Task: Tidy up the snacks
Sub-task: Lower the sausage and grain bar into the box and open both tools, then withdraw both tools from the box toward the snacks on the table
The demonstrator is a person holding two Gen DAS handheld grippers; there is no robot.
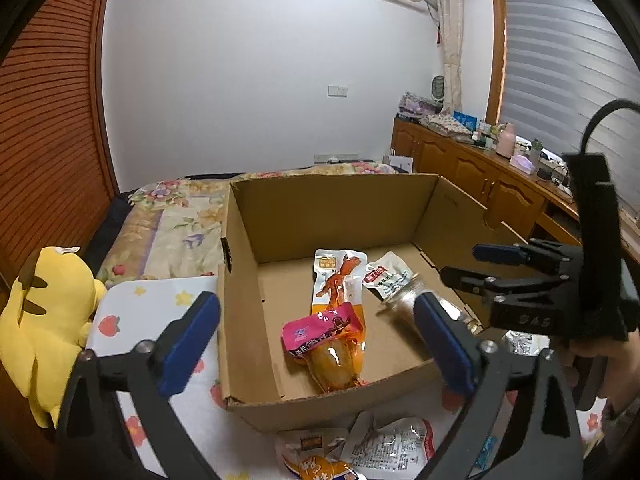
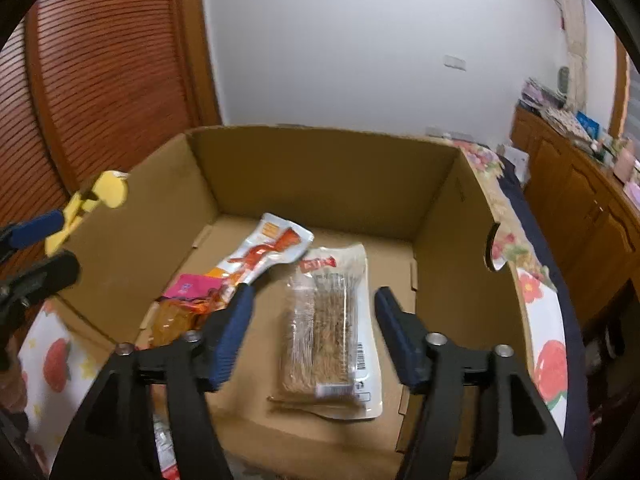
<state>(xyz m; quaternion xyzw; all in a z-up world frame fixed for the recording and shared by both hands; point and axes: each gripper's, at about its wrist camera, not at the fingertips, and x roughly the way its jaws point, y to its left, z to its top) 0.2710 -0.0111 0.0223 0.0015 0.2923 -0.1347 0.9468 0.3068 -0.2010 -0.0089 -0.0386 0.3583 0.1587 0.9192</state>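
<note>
An open cardboard box [image 1: 248, 320] stands on the table. Inside lie an orange chicken-foot packet [image 1: 338, 280], a pink packet [image 1: 320, 328] with a yellowish snack, and a clear packet of brown strips [image 2: 328, 336] with a red label. My left gripper [image 1: 316, 300] is open wide above the box's near side, and its pads touch nothing. My right gripper [image 2: 314, 294] is open over the box. The clear packet [image 1: 386, 276] lies flat on the box floor below its fingers, free of the pads. Each gripper shows in the other's view: right gripper [image 1: 464, 263], left gripper [image 2: 44, 248].
More snack packets [image 1: 360, 448] lie on the fruit-print tablecloth [image 1: 152, 292] in front of the box, and a silver one [image 1: 520, 342] lies to its right. A yellow plush toy [image 1: 44, 320] sits at the left. Behind are a bed with a floral blanket [image 1: 180, 220] and a wooden cabinet [image 1: 480, 176].
</note>
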